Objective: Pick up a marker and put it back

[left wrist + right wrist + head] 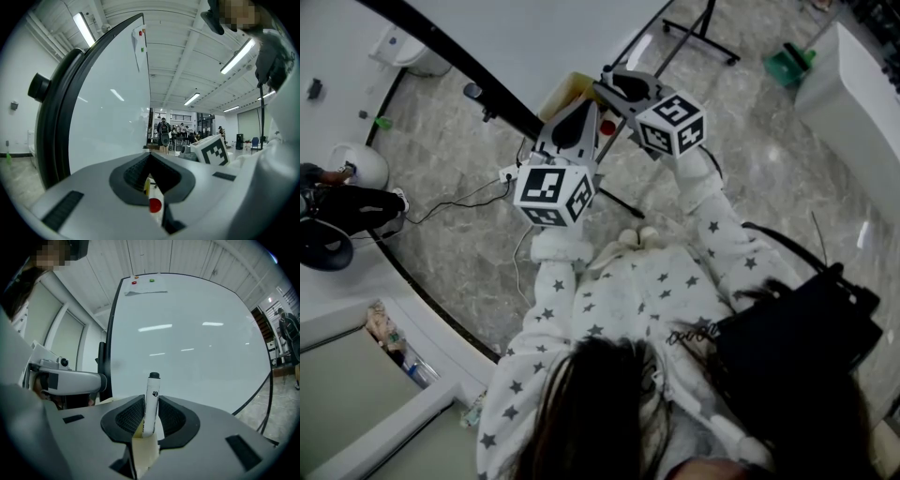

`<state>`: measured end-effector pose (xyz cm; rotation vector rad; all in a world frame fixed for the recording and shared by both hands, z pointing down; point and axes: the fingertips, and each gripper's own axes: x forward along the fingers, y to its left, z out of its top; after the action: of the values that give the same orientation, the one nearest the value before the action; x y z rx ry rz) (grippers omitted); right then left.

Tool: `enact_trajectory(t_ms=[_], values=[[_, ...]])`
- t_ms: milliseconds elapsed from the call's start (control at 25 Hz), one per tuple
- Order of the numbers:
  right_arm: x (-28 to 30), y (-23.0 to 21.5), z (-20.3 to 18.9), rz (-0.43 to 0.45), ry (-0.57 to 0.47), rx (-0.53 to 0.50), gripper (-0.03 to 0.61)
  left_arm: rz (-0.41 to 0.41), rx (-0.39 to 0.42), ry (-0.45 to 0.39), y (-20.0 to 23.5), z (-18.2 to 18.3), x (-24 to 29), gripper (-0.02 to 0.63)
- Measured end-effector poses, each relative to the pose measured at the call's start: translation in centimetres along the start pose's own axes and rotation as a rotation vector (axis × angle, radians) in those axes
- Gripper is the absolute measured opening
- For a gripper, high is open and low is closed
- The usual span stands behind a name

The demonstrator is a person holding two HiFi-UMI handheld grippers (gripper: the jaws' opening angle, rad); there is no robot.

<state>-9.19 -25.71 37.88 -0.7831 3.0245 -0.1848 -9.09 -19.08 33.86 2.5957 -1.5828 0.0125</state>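
A white marker with a black cap [151, 404] stands upright between the pads of my right gripper [150, 401], which is shut on it. Its cap points at the whiteboard [187, 333] just ahead. My left gripper [150, 157] is beside it on the left, jaw tips touching. Under those tips a white thing with a red end [154, 205] and a bit of yellow show; I cannot tell what it is. From the head view both grippers [572, 108] [607, 82] point at a yellow box [565, 89] by the board's lower edge, with a red spot [607, 127] between them.
A sheet of paper [145, 290] with red and green magnets hangs at the board's top. The board's black stand legs [703, 37] spread over the marble floor. A cable [459, 202] runs left. A seated person [342, 206], a green dustpan [789, 64] and a white counter [853, 94] ring the area.
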Motion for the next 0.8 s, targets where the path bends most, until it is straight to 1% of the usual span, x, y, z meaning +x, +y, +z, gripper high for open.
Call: enact_trajectory(t_ms=[160, 280, 320, 360, 440, 560, 720, 800], values=[[0.1, 0.0, -0.2, -0.025, -0.006, -0.030, 0.084, 0.002, 0.000, 0.002, 0.1, -0.1, 0.0, 0.000], [0.0, -0.1, -0.4, -0.027, -0.015, -0.013, 0.089, 0.005, -0.002, 0.001, 0.2, -0.3, -0.1, 0.000], [0.0, 0.0, -0.4, -0.025, -0.022, 0.006, 0.162, 0.005, -0.004, 0.002, 0.2, -0.4, -0.2, 0.000], [0.0, 0.0, -0.4, -0.023, -0.028, 0.024, 0.199, 0.006, -0.005, 0.002, 0.2, -0.4, -0.2, 0.000], [-0.2, -0.1, -0.3, -0.028, -0.031, 0.027, 0.199, 0.006, -0.006, 0.002, 0.2, -0.4, -0.2, 0.000], [-0.8, -0.1, 0.4, -0.039, -0.035, -0.006, 0.199, 0.007, -0.002, 0.000, 0.3, -0.3, -0.3, 0.000], [-2.3, 0.5, 2.4, -0.056, -0.047, -0.061, 0.199, 0.010, 0.013, -0.004, 0.3, 0.8, -0.8, 0.000], [-3.3, 1.3, 3.5, -0.046, -0.044, -0.089, 0.198, 0.007, 0.018, -0.013, 0.0, 1.7, -1.3, 0.002]])
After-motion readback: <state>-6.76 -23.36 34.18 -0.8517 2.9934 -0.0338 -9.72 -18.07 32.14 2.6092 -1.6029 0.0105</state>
